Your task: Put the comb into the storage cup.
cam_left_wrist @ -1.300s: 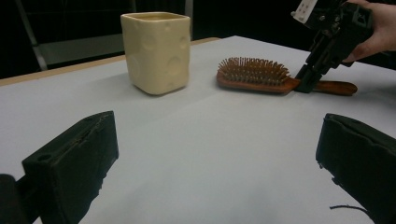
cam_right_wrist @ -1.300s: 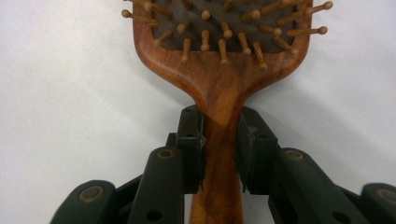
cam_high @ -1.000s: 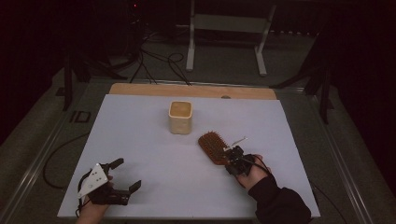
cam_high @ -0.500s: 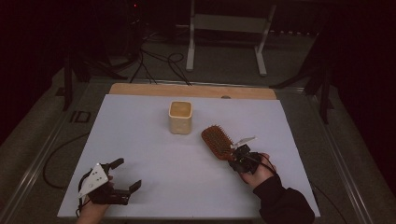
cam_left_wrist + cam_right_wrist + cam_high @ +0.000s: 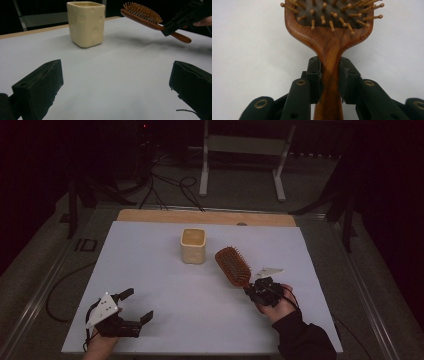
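1. Hairbrush [image 5: 233, 265] position has changed: one second before it lay lower on the white table [image 5: 150, 270], and now the right gripper [image 5: 256, 289] carries it higher and nearer to the cream cup [image 5: 193, 245]. In the left gripper view the brush hangs clear above the table, bristles up.
2. Right gripper is clamped on the wooden handle; in the right gripper view both pads [image 5: 315, 75] press the neck of the handle just under the head.
3. Left gripper [image 5: 131, 306] has kept its place at the near left of the table. Its jaws stand wide apart and nothing is between them.
4. Meaning for the work: the lift seems finished, and the brush probably travels toward the cup, perhaps to stand in it handle first. This is a judgement only.
5. Count: one hairbrush, one cup, two grippers, one table.
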`<state>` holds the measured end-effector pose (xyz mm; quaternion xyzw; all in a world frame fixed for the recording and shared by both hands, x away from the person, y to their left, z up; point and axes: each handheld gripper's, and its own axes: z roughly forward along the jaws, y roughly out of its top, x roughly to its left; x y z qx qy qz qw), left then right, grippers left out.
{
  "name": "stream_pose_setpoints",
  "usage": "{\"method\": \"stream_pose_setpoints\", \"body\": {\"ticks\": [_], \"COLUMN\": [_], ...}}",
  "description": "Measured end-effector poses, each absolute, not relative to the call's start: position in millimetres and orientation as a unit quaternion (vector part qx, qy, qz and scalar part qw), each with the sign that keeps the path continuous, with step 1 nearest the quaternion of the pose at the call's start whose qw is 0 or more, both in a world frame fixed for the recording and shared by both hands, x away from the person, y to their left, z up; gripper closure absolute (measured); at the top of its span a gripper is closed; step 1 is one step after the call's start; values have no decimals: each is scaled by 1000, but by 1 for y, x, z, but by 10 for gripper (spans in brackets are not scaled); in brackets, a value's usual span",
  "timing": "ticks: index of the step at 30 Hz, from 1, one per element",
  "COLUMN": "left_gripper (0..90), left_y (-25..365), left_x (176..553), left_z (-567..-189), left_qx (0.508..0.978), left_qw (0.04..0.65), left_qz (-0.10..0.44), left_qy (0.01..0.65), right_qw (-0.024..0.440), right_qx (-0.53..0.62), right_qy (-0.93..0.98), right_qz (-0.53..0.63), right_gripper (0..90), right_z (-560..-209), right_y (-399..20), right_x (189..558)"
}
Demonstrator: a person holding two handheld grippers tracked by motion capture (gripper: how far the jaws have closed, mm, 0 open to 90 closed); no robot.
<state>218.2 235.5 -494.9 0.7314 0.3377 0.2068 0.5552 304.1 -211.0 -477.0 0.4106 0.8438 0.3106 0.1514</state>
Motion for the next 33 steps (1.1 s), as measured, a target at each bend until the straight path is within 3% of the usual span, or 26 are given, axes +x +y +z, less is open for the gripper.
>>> {"method": "stream_pose_setpoints", "body": {"ticks": [16, 33], "left_gripper": [0, 0], "left_y": [224, 190], "left_x": [237, 259], "left_z": [-453, -397], "left_qx": [727, 733], "left_qw": [532, 527], "left_qz": [187, 188], "left_qy": [391, 386], "right_qw": [168, 179], "right_qx": [402, 396], "right_qy": [823, 812], "right_qz": [364, 389], "right_gripper": [732, 732], "right_z": [-469, -460], "right_y": [-214, -211], "right_x": [297, 292]}}
